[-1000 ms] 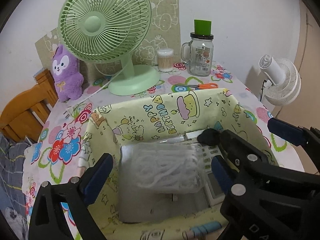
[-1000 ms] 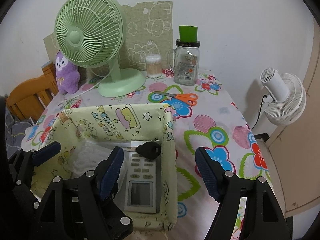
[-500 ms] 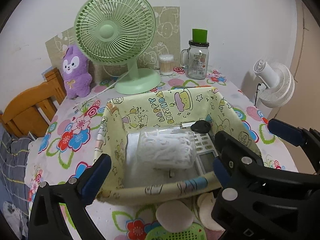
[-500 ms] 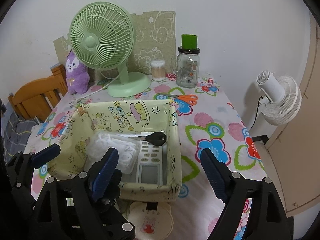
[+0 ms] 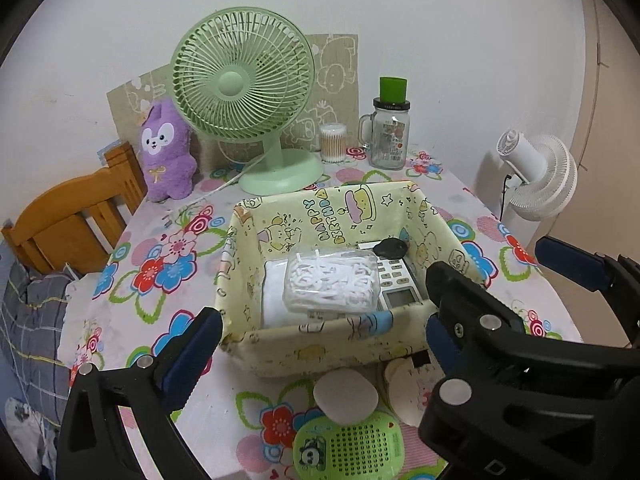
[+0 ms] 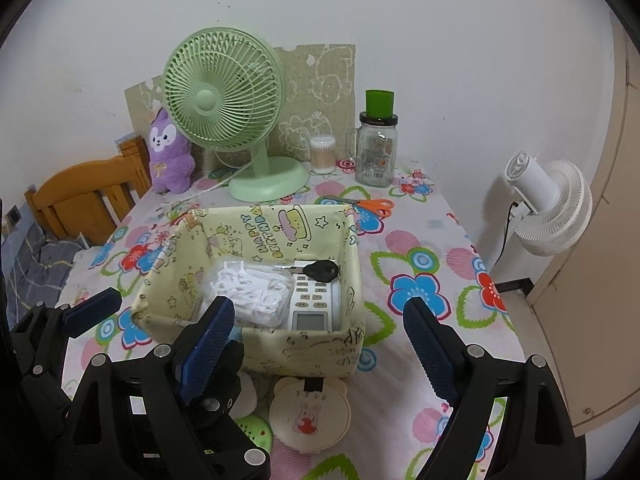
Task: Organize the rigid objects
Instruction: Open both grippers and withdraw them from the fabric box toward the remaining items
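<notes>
Grippers, two, both empty. Left gripper (image 5: 320, 344): jaws spread to their widest, nothing between the blue pads, held above the near edge of the table (image 5: 132, 332). Right gripper (image 6: 316, 332): jaws wide apart and just been opening further, nothing between them, poised over the near right corner of the fabric basket (image 6: 304, 344).

Basket: pale yellow cloth with cartoon print, standing upright at mid-table. Contents: clear bag of white plastic pieces (image 5: 332, 280) lying on a flat white item (image 5: 274, 296) at the left; white remote control (image 6: 314, 300) along the right wall, screen end nearest; black-headed key (image 6: 320, 271) resting across the remote's far end.

Items outside, touching or just beside the basket's near wall: round cream case with rabbit print (image 6: 310, 416); plain white round pad (image 5: 346, 396); green perforated panda item (image 5: 348, 450) at the table's near edge.

Items beyond the basket: orange-handled scissors (image 6: 370, 205); green desk fan (image 5: 244, 92); purple plush toy (image 5: 166, 152); cotton swab tub (image 5: 333, 142); glass mug-jar with green cap (image 5: 390, 132).

Off table: white fan (image 6: 548, 204) at right, wooden chair (image 5: 76, 216) at left.
</notes>
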Demonstrator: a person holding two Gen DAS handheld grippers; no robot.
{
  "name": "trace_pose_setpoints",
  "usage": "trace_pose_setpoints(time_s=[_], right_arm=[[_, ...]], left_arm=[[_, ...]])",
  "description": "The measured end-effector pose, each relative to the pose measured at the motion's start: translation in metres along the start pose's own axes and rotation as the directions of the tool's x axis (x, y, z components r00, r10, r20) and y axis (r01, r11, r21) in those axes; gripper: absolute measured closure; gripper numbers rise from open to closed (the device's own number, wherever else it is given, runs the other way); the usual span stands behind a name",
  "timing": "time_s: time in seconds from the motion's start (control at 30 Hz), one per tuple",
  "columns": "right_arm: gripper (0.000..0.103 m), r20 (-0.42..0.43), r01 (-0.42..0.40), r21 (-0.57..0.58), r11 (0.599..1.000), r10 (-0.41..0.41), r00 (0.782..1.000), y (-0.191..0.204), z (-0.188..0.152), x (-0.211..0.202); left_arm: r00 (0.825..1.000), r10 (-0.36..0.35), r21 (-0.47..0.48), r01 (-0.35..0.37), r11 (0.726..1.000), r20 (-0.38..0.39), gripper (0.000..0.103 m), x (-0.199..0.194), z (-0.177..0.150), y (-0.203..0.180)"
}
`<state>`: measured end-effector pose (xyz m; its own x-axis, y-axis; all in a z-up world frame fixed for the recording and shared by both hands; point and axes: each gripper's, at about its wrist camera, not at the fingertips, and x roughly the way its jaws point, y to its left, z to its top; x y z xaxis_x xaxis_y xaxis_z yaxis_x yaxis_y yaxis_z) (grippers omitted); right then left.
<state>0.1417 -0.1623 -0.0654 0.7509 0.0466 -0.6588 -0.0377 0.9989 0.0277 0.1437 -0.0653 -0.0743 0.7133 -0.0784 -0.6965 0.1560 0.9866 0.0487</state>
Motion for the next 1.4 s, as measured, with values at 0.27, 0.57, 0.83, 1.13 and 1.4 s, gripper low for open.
trace_pose_setpoints(time_s=[0.27,0.57,0.83,1.13,1.4], right_arm=[[0.013,0.024,-0.012,-0.008,1.000,0.012,1.000,0.005,-0.010,-0.025],[0.013,0.043,-0.015,-0.022,1.000,0.016,0.999,0.008,-0.023,-0.049],[0.012,0.056,-0.027,-0.018,0.999,0.028,0.998,0.009,-0.034,-0.066],[0.008,0.069,-0.031,-0.028,0.999,0.033,0.997,0.012,-0.048,-0.079],[0.007,0.054,-0.032,-0.036,0.999,0.034,0.998,0.016,-0.058,-0.074]], left_arm=[[1.000,0.003,-0.003,-0.003,1.000,0.025,0.000,-0.024,-0.011,0.001],[0.999,0.005,-0.015,-0.004,1.000,0.045,0.000,-0.047,-0.025,0.000],[0.998,0.010,-0.008,-0.009,1.000,0.065,0.000,-0.065,-0.036,-0.003],[0.997,0.013,-0.018,-0.012,1.000,0.076,0.000,-0.075,-0.051,0.000],[0.998,0.024,-0.038,-0.022,0.999,0.055,0.000,-0.071,-0.063,0.008]])
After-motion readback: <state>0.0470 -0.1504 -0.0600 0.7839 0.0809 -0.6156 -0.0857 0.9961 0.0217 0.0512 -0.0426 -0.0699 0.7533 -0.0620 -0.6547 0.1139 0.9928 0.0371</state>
